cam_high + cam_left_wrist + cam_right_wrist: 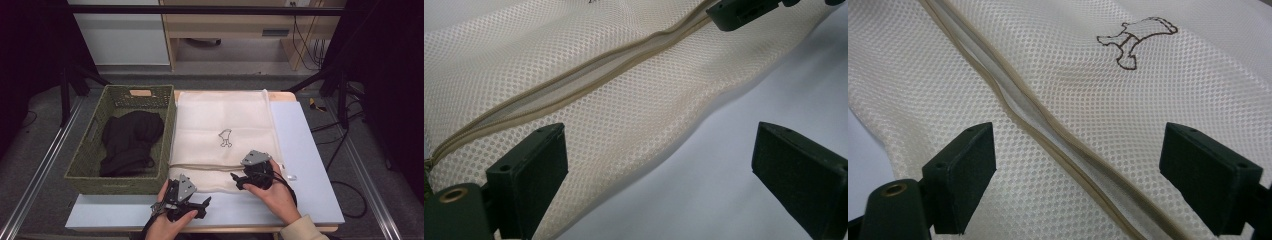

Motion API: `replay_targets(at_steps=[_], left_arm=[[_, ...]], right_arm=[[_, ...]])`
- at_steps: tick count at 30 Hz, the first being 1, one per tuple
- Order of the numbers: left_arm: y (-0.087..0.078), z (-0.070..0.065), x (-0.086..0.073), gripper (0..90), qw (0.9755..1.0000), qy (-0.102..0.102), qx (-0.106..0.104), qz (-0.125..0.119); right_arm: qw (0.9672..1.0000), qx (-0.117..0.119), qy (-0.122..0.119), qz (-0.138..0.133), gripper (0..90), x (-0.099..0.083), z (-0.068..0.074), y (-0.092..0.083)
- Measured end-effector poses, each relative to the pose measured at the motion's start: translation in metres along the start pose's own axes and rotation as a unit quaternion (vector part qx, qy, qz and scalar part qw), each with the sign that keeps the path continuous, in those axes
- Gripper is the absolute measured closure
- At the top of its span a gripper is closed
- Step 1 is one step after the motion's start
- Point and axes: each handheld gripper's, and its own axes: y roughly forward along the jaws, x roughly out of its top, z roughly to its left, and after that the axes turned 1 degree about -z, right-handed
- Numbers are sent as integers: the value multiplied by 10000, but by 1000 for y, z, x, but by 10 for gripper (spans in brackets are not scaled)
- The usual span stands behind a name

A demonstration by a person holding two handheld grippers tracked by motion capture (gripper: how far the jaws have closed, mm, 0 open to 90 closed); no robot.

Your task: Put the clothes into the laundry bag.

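Observation:
A white mesh laundry bag (220,125) lies flat on the pale table (305,165), with a small dog emblem (225,138) on it. Its beige zipper (210,166) runs across the near end and gapes a little. My right gripper (236,181) hovers open over the bag's near right part; the zipper (1048,130) passes between its jaws and the emblem (1135,40) lies beyond. My left gripper (200,206) stands open at the bag's near edge, one jaw over the mesh (634,115), the other over bare table. The zipper (574,85) lies just ahead of it.
A green woven basket (85,165) stands left of the bag and touches it, with a black garment (130,142) inside. The table's front edge is close behind both hands. A strip of bare table runs along the bag's right side.

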Motion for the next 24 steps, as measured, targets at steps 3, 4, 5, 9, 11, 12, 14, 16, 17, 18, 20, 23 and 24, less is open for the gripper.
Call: replay_targets(at_steps=[3,4,5,9,11,12,14,16,17,18,20,23,24], left_arm=[[0,0,0,79,10000,-4,3,-33],[0,-1,1,81,10000,11,7,-37],[0,-1,1,82,10000,32,21,-29],[2,-2,0,91,10000,40,35,-2],[3,-3,0,96,10000,61,33,12],[3,-2,0,98,10000,68,39,16],[3,-3,0,100,10000,72,56,26],[2,-2,0,101,9999,85,66,40],[2,-2,0,101,9999,85,66,40],[2,-2,0,102,9999,67,74,21],[2,-2,0,103,9999,69,72,32],[2,-1,0,110,9999,94,81,55],[1,-1,0,111,9999,91,84,50]], right_arm=[[10000,21,-48,74,171,1,1,0],[9998,90,-110,144,204,1,1,-2],[9997,123,-122,173,216,1,0,-2],[9991,151,-339,224,367,7,-4,-3],[9986,176,-409,280,432,12,-8,-2],[9979,224,-502,329,474,16,-11,-1],[9965,269,-707,358,528,24,-14,1],[9947,330,-863,450,565,33,-16,5],[9947,330,-863,450,565,33,-16,5],[9925,438,-1029,488,614,40,-19,11],[9902,648,-1098,576,636,45,-19,19],[9855,856,-1278,722,689,50,-16,28],[9840,888,-1335,781,703,51,-14,31]])
